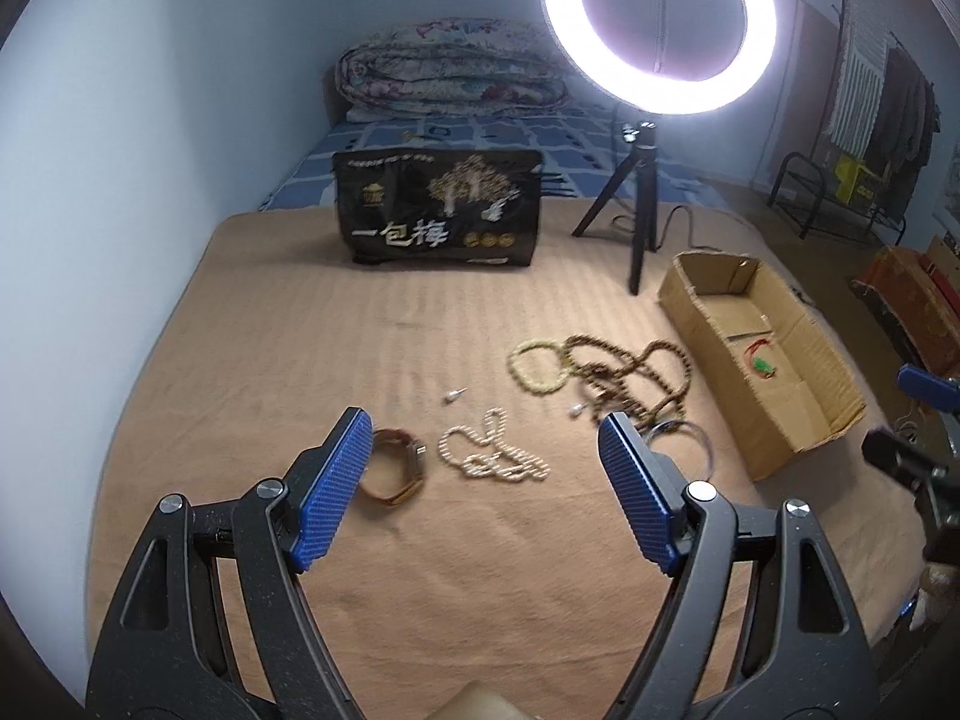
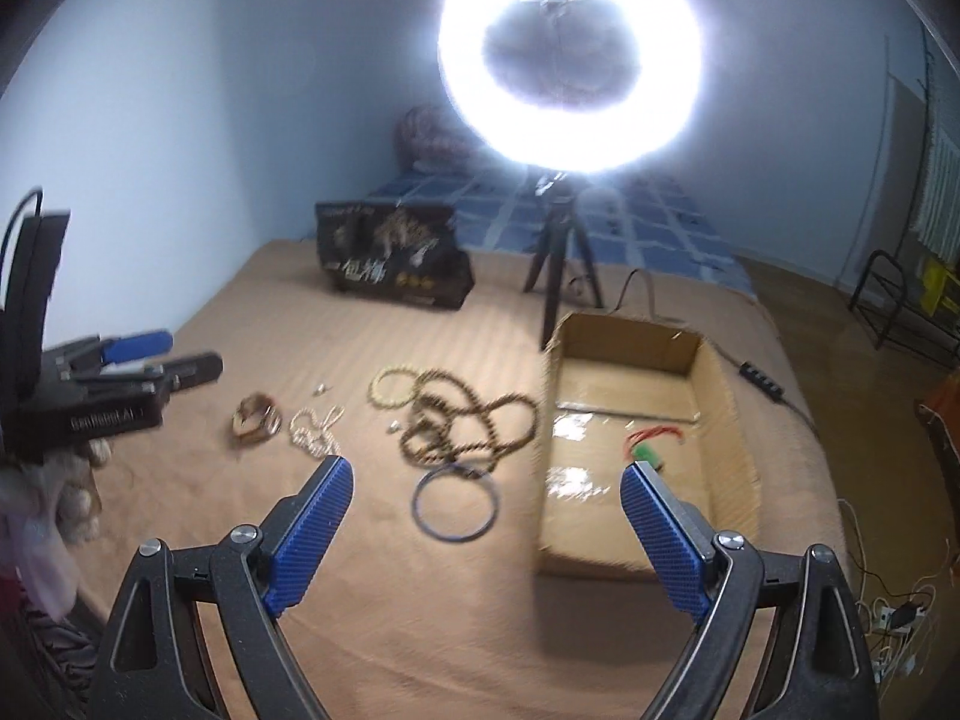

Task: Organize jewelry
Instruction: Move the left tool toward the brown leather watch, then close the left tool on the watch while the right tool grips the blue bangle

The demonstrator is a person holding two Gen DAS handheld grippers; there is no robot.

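Observation:
Jewelry lies on a tan blanket [image 1: 420, 570]: a white pearl necklace [image 1: 492, 457], a brown bracelet [image 1: 393, 471], a yellow bead bracelet [image 1: 536, 366], a long brown bead necklace [image 1: 630, 375], a dark bangle [image 2: 455, 501] and small earrings [image 1: 454, 396]. An open cardboard box [image 1: 774, 420] holds a red and green piece [image 1: 761, 363]. My left gripper [image 1: 483, 486] is open and empty, above the pearl necklace. My right gripper [image 2: 486, 531] is open and empty, above the bangle and the box's near edge [image 2: 591, 567].
A black snack bag [image 1: 441, 207] stands at the back. A ring light on a tripod [image 1: 645, 216] stands beside the box, its cable trailing behind. A folded quilt [image 1: 450, 69] lies far back. The bed's right edge drops to the floor with a rack [image 1: 822, 192].

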